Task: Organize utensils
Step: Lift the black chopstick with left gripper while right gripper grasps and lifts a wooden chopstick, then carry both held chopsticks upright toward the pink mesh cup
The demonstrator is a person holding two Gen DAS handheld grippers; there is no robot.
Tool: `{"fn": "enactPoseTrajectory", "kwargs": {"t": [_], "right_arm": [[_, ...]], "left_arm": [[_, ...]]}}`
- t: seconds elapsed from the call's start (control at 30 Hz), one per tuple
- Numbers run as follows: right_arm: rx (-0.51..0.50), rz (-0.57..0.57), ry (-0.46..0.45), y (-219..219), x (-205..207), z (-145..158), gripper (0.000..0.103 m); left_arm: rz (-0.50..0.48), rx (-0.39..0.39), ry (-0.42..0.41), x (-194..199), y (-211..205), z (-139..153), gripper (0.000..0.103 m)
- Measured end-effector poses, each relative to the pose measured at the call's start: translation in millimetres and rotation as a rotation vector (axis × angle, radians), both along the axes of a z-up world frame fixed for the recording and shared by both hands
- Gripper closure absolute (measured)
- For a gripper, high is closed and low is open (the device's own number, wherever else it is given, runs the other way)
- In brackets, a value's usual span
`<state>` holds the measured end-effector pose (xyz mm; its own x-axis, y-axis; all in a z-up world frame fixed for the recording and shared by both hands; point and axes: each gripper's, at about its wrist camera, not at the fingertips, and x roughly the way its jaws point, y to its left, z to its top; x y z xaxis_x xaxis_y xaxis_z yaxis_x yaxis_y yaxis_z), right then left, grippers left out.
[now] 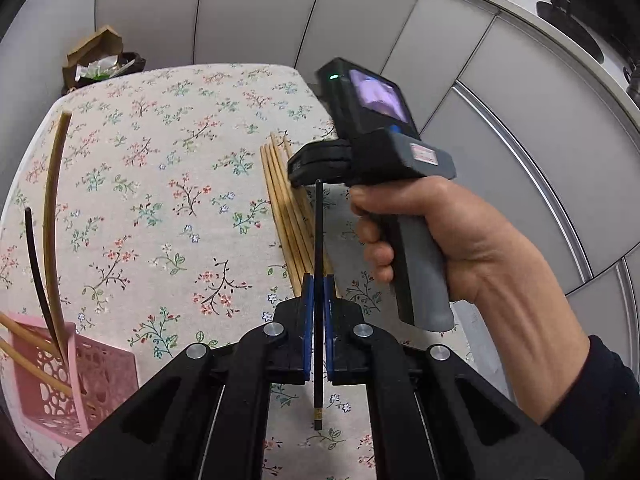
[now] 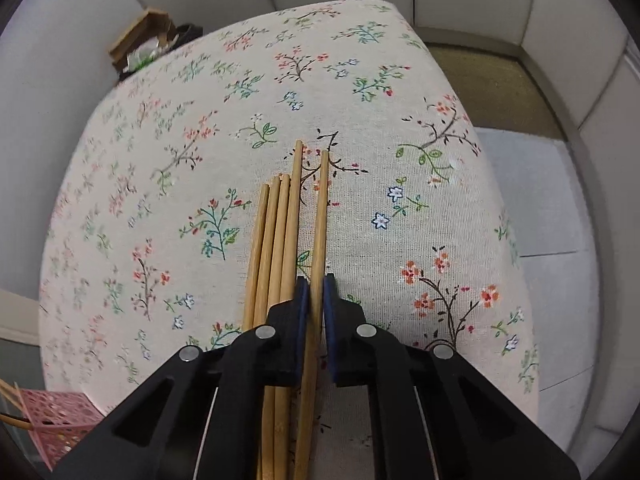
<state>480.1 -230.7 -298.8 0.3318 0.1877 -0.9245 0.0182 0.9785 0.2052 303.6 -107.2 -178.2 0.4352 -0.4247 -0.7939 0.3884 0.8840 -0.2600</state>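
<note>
A table draped in a cream floral tablecloth (image 2: 168,184) stands against pale grey wall panels, with a brown cardboard box (image 1: 94,46) of rubbish just past its far edge. The left gripper (image 1: 319,284) is clamped on a single black chopstick (image 1: 318,248), its blue pads pressed to either side of the thin shaft — the stick runs straight up the middle of the left wrist view, its lower end poking out below the jaws. On the cloth to the right lies a row of bamboo chopsticks (image 2: 276,240), side by side and roughly parallel. The right gripper (image 2: 316,292), held in a person's hand (image 1: 440,236) with a dark sleeve, points down at that row; its jaws are drawn in on the rightmost bamboo chopstick (image 2: 321,216), which sits slightly apart from the others. At the table's left edge stands a pink perforated basket (image 1: 100,364) — it already holds several sticks leaning outward, one black chopstick (image 1: 36,264) among light wooden ones.
</note>
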Motion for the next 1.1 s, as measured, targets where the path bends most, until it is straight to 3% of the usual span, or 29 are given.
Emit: {"fn": "enactPoseTrajectory", "kwargs": {"t": [0.1,0.5,0.77,0.9,1.03,1.1], "right_arm": [[0.049,-0.040,-0.029,-18,-7,11,0.096],[0.269,-0.236,-0.366,-88,-72,104,0.096],[0.276,-0.205,-0.573,-56,-131,175,0.096],[0.252,-0.198,-0.619,-37,-163,189,0.096],[0.236,-0.177,-0.785,-11,-202,219,0.096],[0.249,-0.166,-0.822,1,-212,223,0.096]], "left_arm": [[-0.011,0.002,-0.021,-3,-1,6,0.099],[-0.039,-0.067,-0.177,-35,5,55,0.099],[-0.023,-0.139,-0.290,-73,38,100,0.099],[0.003,-0.169,-0.349,-91,66,123,0.099],[0.064,-0.164,-0.403,-104,104,141,0.099],[0.105,-0.150,-0.437,-108,125,145,0.099]]}}
